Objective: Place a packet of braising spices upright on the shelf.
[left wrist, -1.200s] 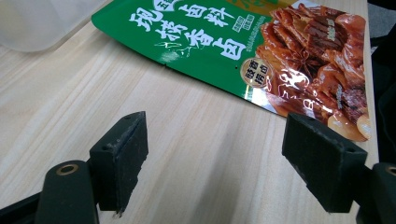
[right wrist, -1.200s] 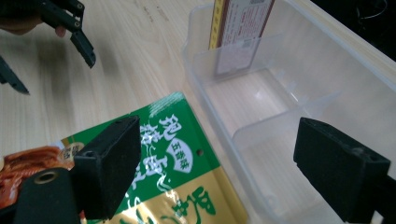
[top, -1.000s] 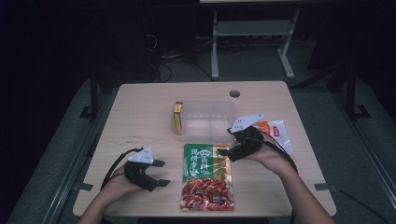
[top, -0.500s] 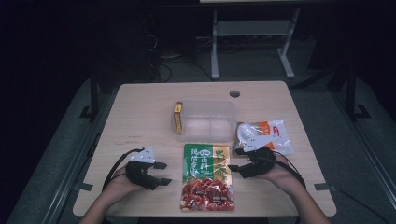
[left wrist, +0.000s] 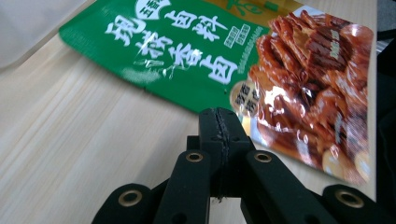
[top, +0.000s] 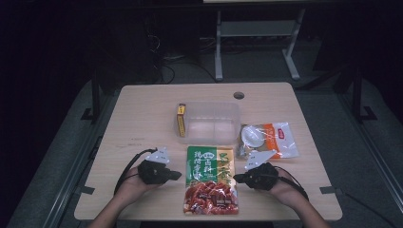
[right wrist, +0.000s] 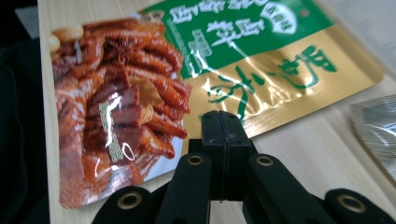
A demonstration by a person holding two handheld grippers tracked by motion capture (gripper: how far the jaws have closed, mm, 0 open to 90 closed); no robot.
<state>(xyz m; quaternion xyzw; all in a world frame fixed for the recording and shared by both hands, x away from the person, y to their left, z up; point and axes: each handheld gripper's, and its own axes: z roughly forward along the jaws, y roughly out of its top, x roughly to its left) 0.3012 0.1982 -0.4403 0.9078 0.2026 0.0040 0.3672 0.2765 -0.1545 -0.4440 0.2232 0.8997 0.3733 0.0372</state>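
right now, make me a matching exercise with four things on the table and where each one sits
Things:
1. green pouch
2. clear tub
3. yellow box
4. orange-and-white pouch

Places:
a. against the tub's left side
b. right of the tub, toward the table's right edge
c. near edge, between the two tools
d. middle of the table, behind the green pouch

Pairs: 1-c, 2-d, 3-a, 4-b
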